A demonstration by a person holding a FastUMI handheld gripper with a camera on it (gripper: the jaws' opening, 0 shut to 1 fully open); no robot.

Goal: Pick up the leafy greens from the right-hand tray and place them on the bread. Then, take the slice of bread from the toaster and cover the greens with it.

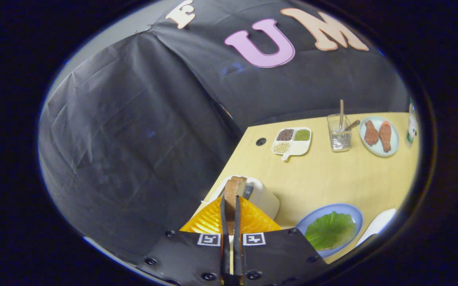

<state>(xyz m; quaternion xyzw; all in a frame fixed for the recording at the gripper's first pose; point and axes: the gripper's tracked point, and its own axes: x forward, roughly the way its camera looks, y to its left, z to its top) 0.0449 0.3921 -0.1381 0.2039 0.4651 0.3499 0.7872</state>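
Black cloth walls close in the booth on the left and far sides, and a pale wooden counter (332, 174) fills the right part of the scene. At its near left edge stands a white toaster (262, 196), and a slice of bread (233, 188) rises upright from its slot. The tool (231, 204) points at that slice: its two fingers (223, 222) stand close together, narrow, with the lower part of the slice between them, though whether both press on the bread I cannot tell. Beneath the fingers lies an orange ribbed sheet (253, 220), just in front of the toaster. To the right of it, near the front edge, sits a blue plate (348, 210) with the leafy greens (330, 229) spread flat on it; what lies under the greens is hidden. A white tray (380, 222) edge shows just right of the plate. Far across the counter are a divided white dish (292, 142) of grains, a clear glass (339, 137) with sticks in it, a pale plate (392, 137) bearing two brown pieces, and a bottle (412, 127) at the far right.
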